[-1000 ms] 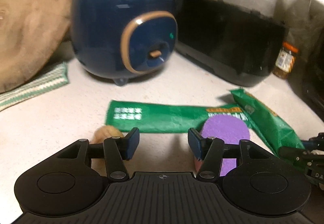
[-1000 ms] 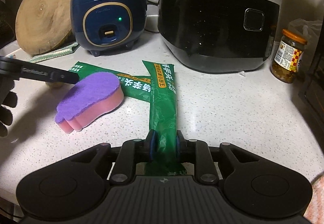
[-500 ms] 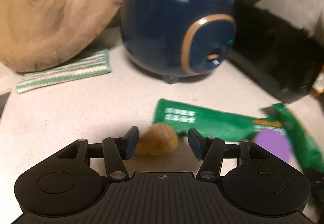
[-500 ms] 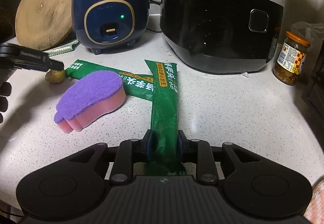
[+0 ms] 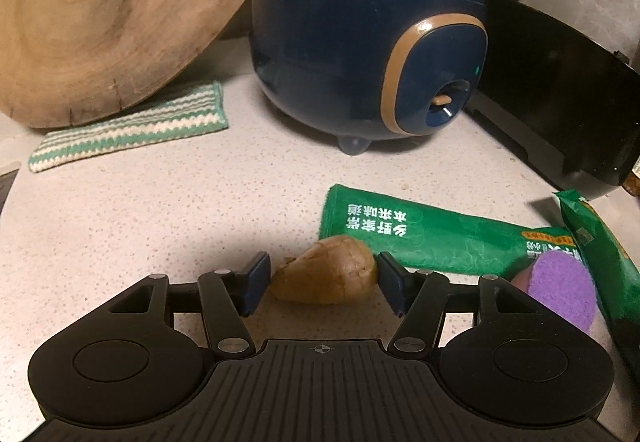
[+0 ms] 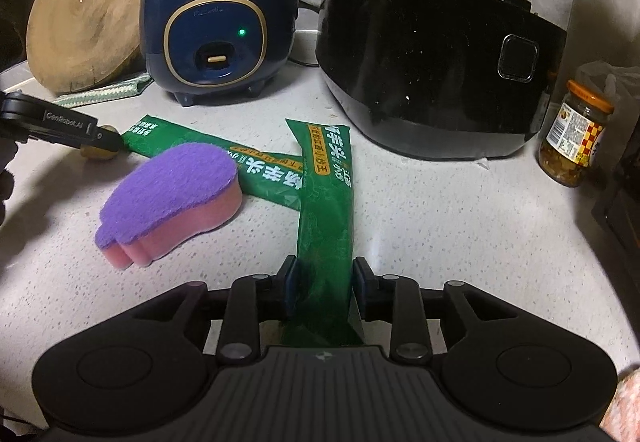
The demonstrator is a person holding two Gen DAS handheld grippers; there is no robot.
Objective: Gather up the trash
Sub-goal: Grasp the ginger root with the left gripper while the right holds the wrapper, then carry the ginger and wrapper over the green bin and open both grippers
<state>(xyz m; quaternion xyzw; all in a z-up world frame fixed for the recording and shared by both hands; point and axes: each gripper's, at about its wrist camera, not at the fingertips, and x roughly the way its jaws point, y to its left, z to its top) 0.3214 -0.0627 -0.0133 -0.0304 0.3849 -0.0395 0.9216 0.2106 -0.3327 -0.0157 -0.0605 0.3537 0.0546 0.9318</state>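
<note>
A brown crumpled lump (image 5: 326,276) lies on the speckled counter between the fingers of my left gripper (image 5: 322,282). Its jaws are opening, with a gap left of the lump. The right wrist view shows that gripper's finger (image 6: 72,130) over the lump (image 6: 96,153). My right gripper (image 6: 325,282) has a long green wrapper (image 6: 326,202) between its pads. These jaws are opening too, and the wrapper still fills the gap. A second green wrapper (image 6: 272,178) lies crosswise under the first. A purple-and-pink sponge (image 6: 168,194) rests on its left part.
At the back stand a blue rice cooker (image 6: 216,34), a black cooker (image 6: 432,74) with its lid up, and a leaning round wooden board (image 6: 88,10). A striped cloth (image 5: 128,130) lies under the board. A jar (image 6: 576,146) stands at the right.
My left gripper swung left from the sponge to the brown lump, and its jaws widened around it. The right gripper's jaws spread a little; the wrapper looks less pinched.
</note>
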